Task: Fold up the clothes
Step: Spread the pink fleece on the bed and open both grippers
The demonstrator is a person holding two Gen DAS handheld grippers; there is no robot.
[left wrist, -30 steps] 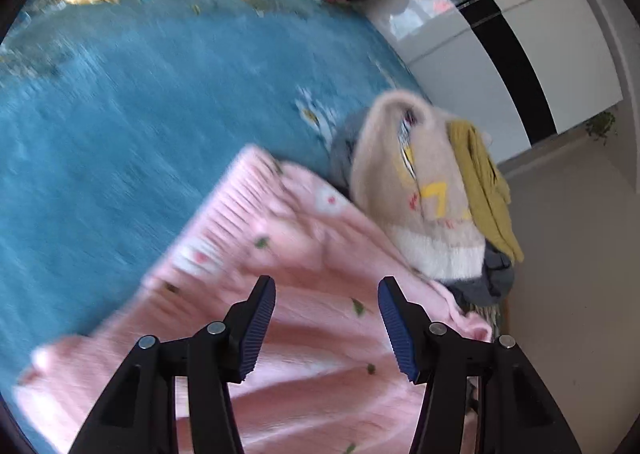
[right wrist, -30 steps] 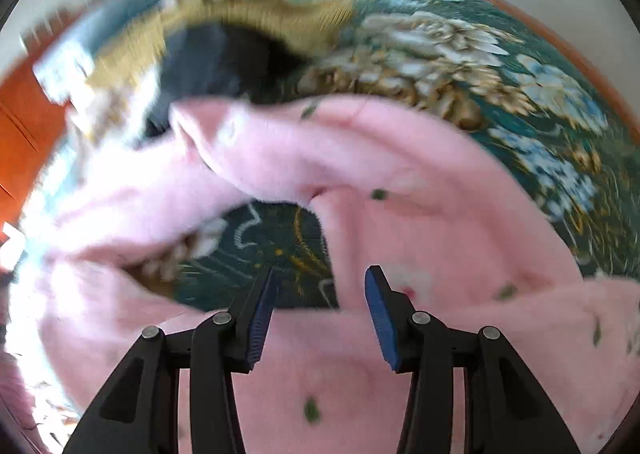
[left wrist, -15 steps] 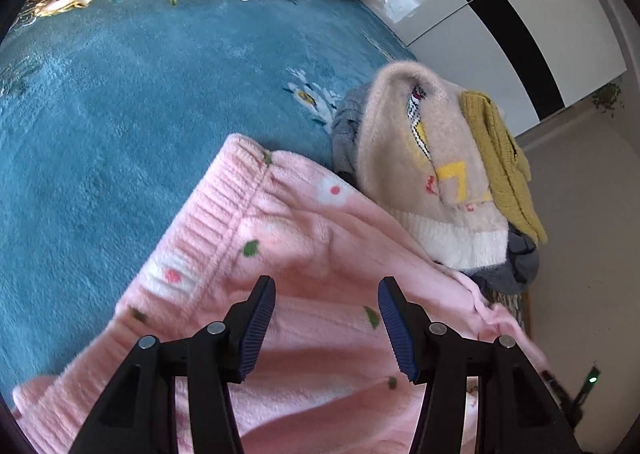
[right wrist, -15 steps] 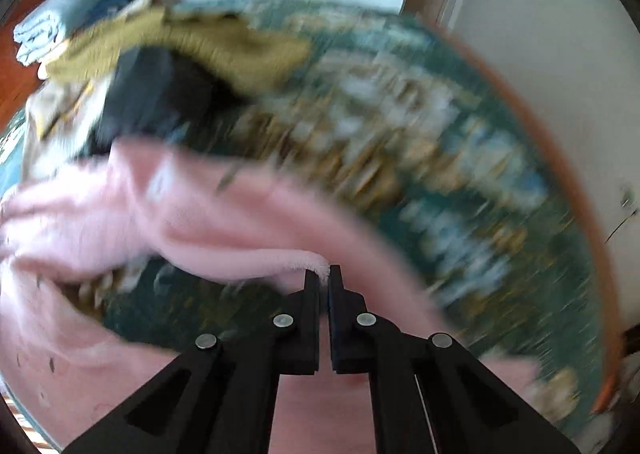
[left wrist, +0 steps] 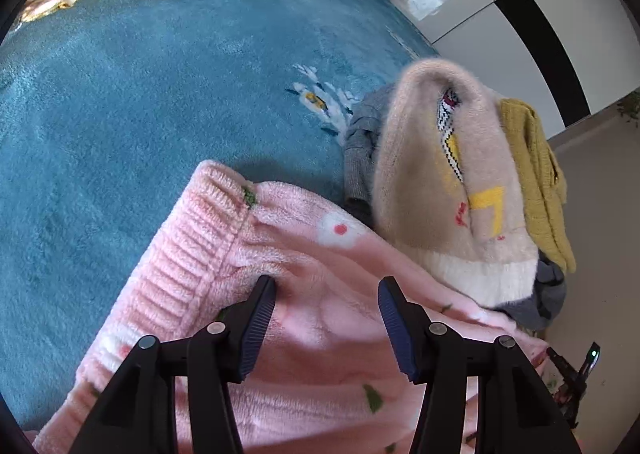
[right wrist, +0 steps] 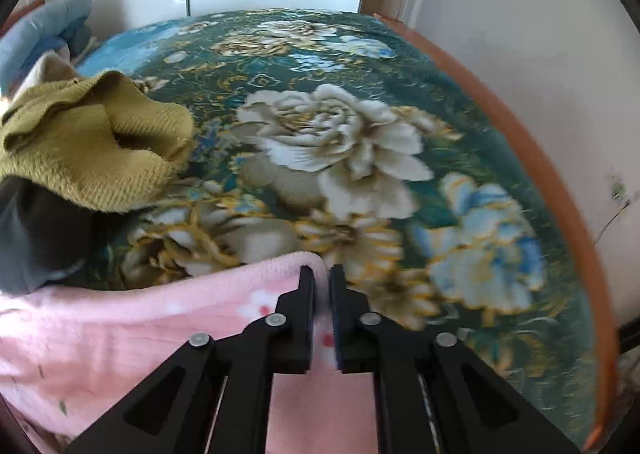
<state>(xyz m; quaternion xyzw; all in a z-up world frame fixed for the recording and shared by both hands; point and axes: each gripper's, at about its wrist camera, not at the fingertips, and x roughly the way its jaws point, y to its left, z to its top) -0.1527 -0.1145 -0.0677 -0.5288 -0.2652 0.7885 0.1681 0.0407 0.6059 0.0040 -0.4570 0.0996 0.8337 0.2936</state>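
The right gripper [right wrist: 322, 282] pinched a corner of the pink fleece garment with small flower print [right wrist: 140, 318], its narrow jaws easing apart with the cloth between them. The left gripper [left wrist: 326, 318] stood half open over the same garment [left wrist: 320, 294], beside its ribbed hem [left wrist: 184, 254], pads clear of the cloth. Soft, light and limp, the fleece would likely sag and drag, so hems and corners looked the best hold. It lay on the teal floral plush blanket [left wrist: 140, 94]. Just beyond it sat a pile of unfolded clothes: a beige fuzzy sweater [left wrist: 436, 190] and a mustard knit [right wrist: 88, 142], crowding the folding space.
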